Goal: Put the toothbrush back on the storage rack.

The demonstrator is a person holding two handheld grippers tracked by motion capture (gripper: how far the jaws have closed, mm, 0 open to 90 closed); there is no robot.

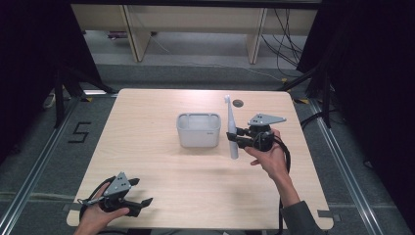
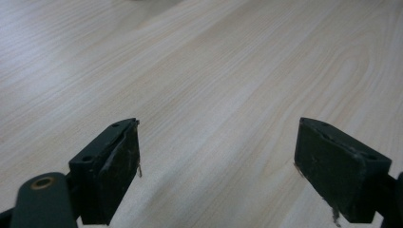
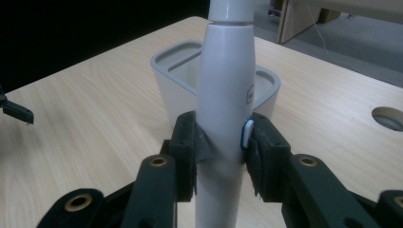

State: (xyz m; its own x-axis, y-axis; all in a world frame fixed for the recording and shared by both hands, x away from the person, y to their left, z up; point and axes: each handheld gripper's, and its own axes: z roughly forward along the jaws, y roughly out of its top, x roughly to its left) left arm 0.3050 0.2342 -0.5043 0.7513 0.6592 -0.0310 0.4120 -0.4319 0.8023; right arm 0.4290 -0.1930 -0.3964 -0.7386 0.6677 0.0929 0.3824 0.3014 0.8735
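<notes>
My left gripper idle, well left of and nearer me than holder, jaws spread, nothing between them. Holder itself: grey-white, compartments look empty. Just right of holder, my right gripper clenched on electric toothbrush, held upright, head up, base apparently just clear of table. Pickup done, I judge; dropping brush into holder left. Small label on brush handle, unreadable. "5" marked on floor, far left of holder.

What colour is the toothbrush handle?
White, with a small blue button; the toothbrush shows best in the right gripper view.
</notes>
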